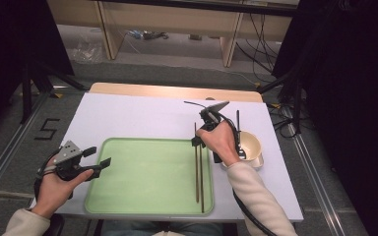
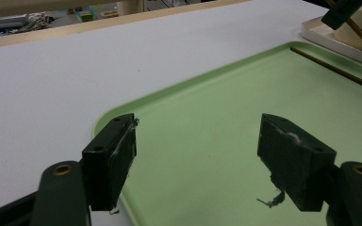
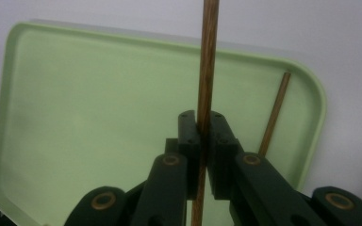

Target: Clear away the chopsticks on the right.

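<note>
Your right gripper (image 3: 202, 136) was clamped on one chopstick (image 3: 207, 61), held above the green tray (image 1: 128, 196) beside its mate (image 3: 274, 113). Left gripper (image 2: 195, 155) idled, jaws spread. Next, probably, you needed to lower it parallel.

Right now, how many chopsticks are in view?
2. One chopstick is clamped between the right gripper jaws above the green tray; the other chopstick lies in the tray along its right rim. None seems hidden.
</note>
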`<state>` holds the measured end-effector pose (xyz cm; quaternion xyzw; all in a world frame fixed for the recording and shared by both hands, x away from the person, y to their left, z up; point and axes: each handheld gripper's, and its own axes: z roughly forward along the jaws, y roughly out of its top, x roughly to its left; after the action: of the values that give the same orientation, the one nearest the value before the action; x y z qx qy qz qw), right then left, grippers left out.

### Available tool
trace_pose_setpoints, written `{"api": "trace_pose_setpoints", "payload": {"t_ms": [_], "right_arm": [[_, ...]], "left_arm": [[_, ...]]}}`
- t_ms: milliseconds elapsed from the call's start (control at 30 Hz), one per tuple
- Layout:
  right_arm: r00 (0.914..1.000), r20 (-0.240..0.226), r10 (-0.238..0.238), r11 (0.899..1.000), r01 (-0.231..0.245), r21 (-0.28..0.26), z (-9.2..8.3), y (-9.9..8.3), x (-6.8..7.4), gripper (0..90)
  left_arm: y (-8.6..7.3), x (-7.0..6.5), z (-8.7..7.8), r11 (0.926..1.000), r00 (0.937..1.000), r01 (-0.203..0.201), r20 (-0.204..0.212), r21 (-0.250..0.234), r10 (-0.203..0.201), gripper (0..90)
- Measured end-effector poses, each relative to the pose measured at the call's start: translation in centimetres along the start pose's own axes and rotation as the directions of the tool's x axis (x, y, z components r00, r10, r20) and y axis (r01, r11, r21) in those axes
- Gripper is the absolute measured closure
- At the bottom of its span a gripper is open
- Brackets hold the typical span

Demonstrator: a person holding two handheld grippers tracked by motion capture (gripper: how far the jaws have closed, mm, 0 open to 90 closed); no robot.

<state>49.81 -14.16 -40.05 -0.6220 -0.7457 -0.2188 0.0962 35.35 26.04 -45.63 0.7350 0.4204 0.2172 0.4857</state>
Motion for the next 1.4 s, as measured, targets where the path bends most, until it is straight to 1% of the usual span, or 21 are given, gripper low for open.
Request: {"api": "trace_pose_setpoints", "payload": {"t_ms": [133, 267, 300, 333, 367, 400, 500, 600, 733, 800, 833, 900, 933, 1000, 1100, 1133, 1167, 1233, 1267, 1367, 1400], "right_arm": [[0.9998, -0.005, -0.022, 1.0, 0.022, 0.007, 0.4, -0.1, -0.4, 86.5], [0.9994, -0.011, 0.034, 0.998, -0.034, 0.043, 0.6, -0.3, -0.1, 86.5], [1.0, -0.005, 0.002, 0.999, -0.002, 0.038, 0.7, -0.3, -0.3, 86.5], [0.9999, -0.004, 0.015, 0.999, -0.015, 0.046, 0.7, -0.4, -0.3, 86.5], [0.9995, -0.008, -0.031, 0.999, 0.031, 0.035, 0.9, -0.4, -0.6, 86.5], [0.9998, -0.002, 0.022, 0.998, -0.022, 0.057, 0.9, -0.5, -0.3, 86.5], [1.0, 0.006, -0.004, 0.998, 0.003, 0.058, 1.0, -0.6, -0.5, 86.4], [0.9986, 0.014, 0.051, 0.996, -0.052, 0.077, 1.1, -0.7, -0.1, 86.4], [0.9994, 0.025, 0.024, 0.996, -0.026, 0.085, 1.2, -0.8, -0.3, 86.4], [0.9989, 0.017, 0.043, 0.995, -0.044, 0.088, 1.4, -0.9, -0.2, 86.4], [0.9998, 0.018, 0.01, 0.997, -0.011, 0.075, 1.5, -0.9, -0.4, 86.4], [0.9987, 0.023, 0.046, 0.993, -0.049, 0.106, 1.5, -0.9, -0.2, 86.4], [0.9996, 0.027, 0.011, 0.995, -0.014, 0.099, 1.6, -0.9, -0.4, 86.4], [0.9988, 0.036, 0.032, 0.993, -0.036, 0.111, 1.7, -0.9, -0.4, 86.4], [0.9987, 0.043, -0.026, 0.994, 0.022, 0.103, 2.0, -0.9, -0.8, 86.3], [0.9995, 0.029, -0.014, 0.997, 0.011, 0.077, 2.2, -1.0, -0.7, 86.3], [0.999, 0.041, 0.017, 0.993, -0.022, 0.119, 2.0, -0.9, -0.6, 86.3], [0.9983, 0.055, 0.019, 0.992, -0.025, 0.125, 2.1, -0.9, -0.5, 86.3], [0.9973, 0.052, 0.051, 0.989, -0.057, 0.135, 2.1, -0.9, -0.3, 86.3], [0.9982, 0.059, 0.001, 0.992, -0.008, 0.123, 2.4, -1.0, -0.7, 86.2], [0.9978, 0.065, 0.013, 0.992, -0.021, 0.124, 2.5, -1.0, -0.6, 86.1]], "left_arm": [[0.0, 0.0, -0.1, 0.9999, 1.0, -0.006, -0.003, 0.009, 0.007, 28.6], [0.0, -0.1, 0.0, 1.0, 1.0, 0.0, 0.003, 0.003, 0.0, 28.6], [0.0, -0.1, 0.0, 1.0, 1.0, 0.006, 0.001, 0.004, -0.006, 28.6], [0.0, -0.1, 0.0, 1.0, 1.0, -0.005, 0.006, 0.007, 0.005, 28.6], [0.0, -0.1, 0.1, 0.9999, 1.0, -0.005, 0.005, 0.009, 0.005, 28.6], [0.0, -0.1, 0.1, 1.0, 1.0, -0.004, 0.007, 0.008, 0.004, 28.6], [0.0, -0.1, 0.1, 1.0, 1.0, 0.0, 0.01, 0.01, 0.0, 28.6], [0.0, -0.1, 0.1, 0.9999, 0.9999, 0.006, 0.009, 0.009, -0.006, 28.6], [0.0, -0.1, 0.1, 1.0, 1.0, -0.003, 0.008, 0.009, 0.003, 28.6], [0.0, -0.1, 0.1, 1.0, 1.0, -0.002, 0.008, 0.009, 0.002, 28.6], [0.0, -0.1, 0.1, 0.9999, 1.0, -0.003, 0.008, 0.01, 0.003, 28.6], [0.0, -0.1, 0.1, 1.0, 1.0, -0.003, 0.009, 0.009, 0.003, 28.6], [0.0, -0.1, 0.1, 1.0, 1.0, -0.003, 0.009, 0.008, 0.003, 28.5], [0.0, -0.1, 0.1, 0.9999, 1.0, -0.003, 0.009, 0.01, 0.003, 28.6], [0.0, -0.1, 0.1, 1.0, 1.0, -0.002, 0.009, 0.009, 0.002, 28.6], [0.0, -0.1, 0.1, 1.0, 1.0, -0.002, 0.009, 0.009, 0.002, 28.6], [0.0, -0.1, 0.1, 1.0, 1.0, -0.002, 0.009, 0.01, 0.002, 28.6], [0.0, -0.1, 0.1, 0.9999, 1.0, -0.002, 0.009, 0.01, 0.002, 28.6], [0.0, -0.1, 0.1, 0.9999, 0.9999, 0.007, 0.009, 0.01, -0.007, 28.6], [0.0, -0.1, 0.1, 0.9999, 0.9999, 0.006, 0.01, 0.011, -0.006, 28.6], [0.0, -0.1, 0.1, 0.9999, 0.9999, 0.006, 0.01, 0.011, -0.006, 28.6]]}}
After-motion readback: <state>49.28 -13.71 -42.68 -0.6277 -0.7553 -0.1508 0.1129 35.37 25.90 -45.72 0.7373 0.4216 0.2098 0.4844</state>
